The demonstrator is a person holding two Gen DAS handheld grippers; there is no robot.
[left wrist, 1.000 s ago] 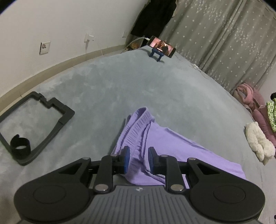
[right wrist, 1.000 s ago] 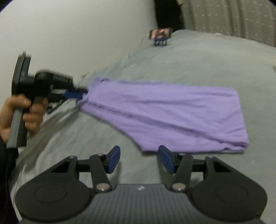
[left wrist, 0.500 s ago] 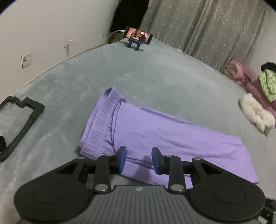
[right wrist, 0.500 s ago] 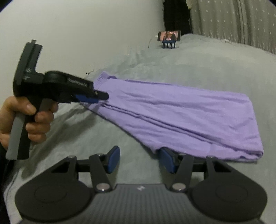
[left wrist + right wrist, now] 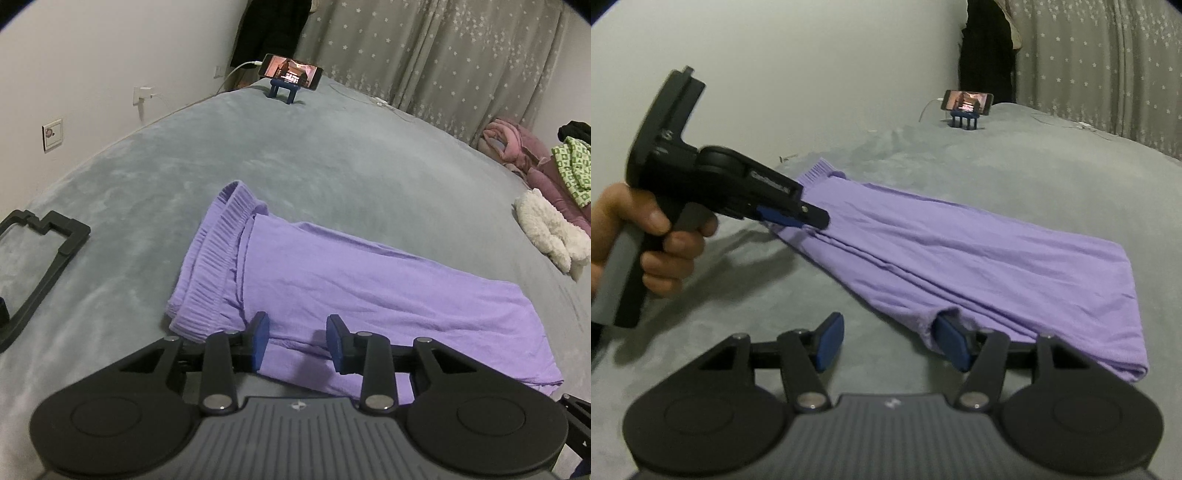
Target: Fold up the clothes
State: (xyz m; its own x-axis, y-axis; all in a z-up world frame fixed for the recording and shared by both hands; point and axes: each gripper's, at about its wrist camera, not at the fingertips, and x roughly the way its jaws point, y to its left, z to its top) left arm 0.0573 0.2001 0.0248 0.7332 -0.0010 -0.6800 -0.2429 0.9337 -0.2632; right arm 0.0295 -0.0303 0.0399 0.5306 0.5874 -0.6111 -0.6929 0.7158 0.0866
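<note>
Lilac knit trousers [image 5: 332, 280], ribbed waistband, lie folded lengthwise on grey plush bedding [image 5: 332, 166]. Left gripper [image 5: 297, 341] parted over the cloth, gripping nothing. Right gripper [image 5: 888, 343] is opening, one pad tucked under the hem fold, tip hidden.

Bare grey bed [image 5: 332, 177] fills the frame's middle; a black frame [image 5: 48, 258] blocks the left edge, piled clothes [image 5: 546, 206] the right.

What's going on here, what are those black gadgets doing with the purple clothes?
A person is folding purple trousers on a grey bed, with a handheld gripper in each hand. The trousers lie flat, folded lengthwise. The left gripper hovers open over the waistband end. The right gripper is opening at the near edge, and neither grips the cloth.
</note>
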